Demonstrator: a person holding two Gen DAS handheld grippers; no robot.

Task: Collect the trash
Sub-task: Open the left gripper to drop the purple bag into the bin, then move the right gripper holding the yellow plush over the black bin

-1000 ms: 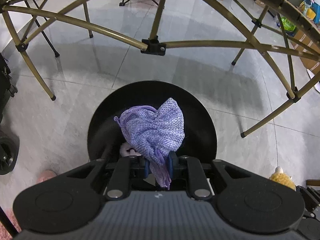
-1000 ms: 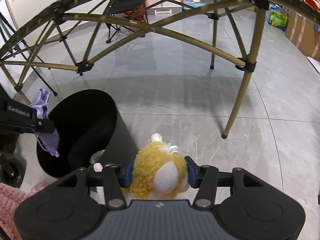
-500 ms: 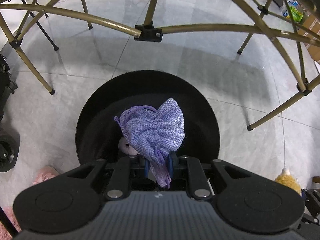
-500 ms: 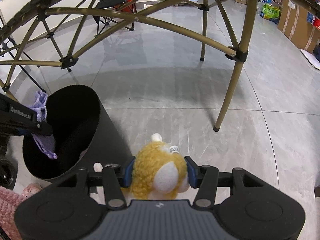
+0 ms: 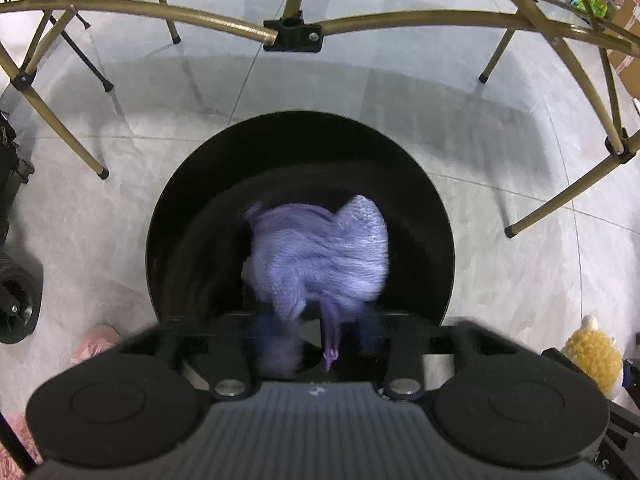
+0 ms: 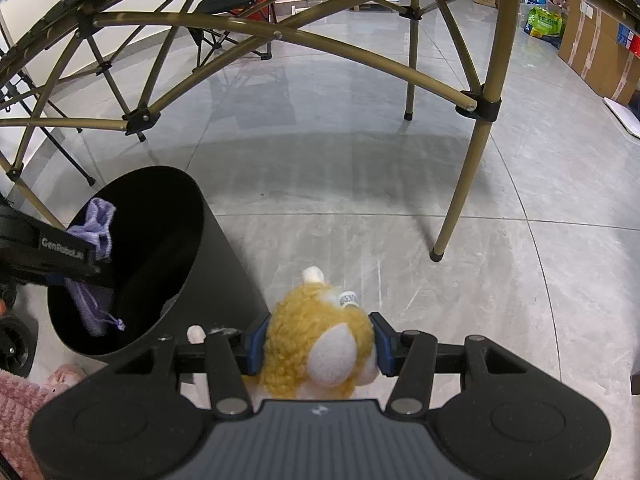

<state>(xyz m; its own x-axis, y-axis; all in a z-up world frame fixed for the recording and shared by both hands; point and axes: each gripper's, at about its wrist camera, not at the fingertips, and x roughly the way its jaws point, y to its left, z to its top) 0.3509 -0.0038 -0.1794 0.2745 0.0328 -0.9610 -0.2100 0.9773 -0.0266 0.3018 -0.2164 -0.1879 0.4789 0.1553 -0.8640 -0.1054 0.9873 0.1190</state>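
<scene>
While the gold folding frame arches over the whole grey tile floor, the black round bin sits under it, filling the centre of the left wrist view and lying at 9 o'clock in the right wrist view. Frame legs stand on the floor from 9 to 3 o'clock around the bin. Cardboard boxes line the wall at 2 o'clock in the right view, well apart from the bin.

The left tongs hang over the bin mouth, pointing steeply down. Their jaws have just been opening; blue pads stand apart on either side of the purple drawstring pouch, which is blurred, its cord tail trailing down between them. The pads no longer press it, as far as the blur allows. Seen from the right wrist, the pouch hangs inside the bin's rim at its 9 o'clock side, beside the left tongs' black arm.

The right tongs are part-way closed, both blue pads pressed into the sides of a yellow curly plush toy with a white ear patch, held above the floor just beside the bin's 4 o'clock wall. In the left view that toy shows at 4 o'clock.

A pink fuzzy slipper lies on the floor at 8 o'clock, near the bin. A black wheel sits at 9 o'clock.
</scene>
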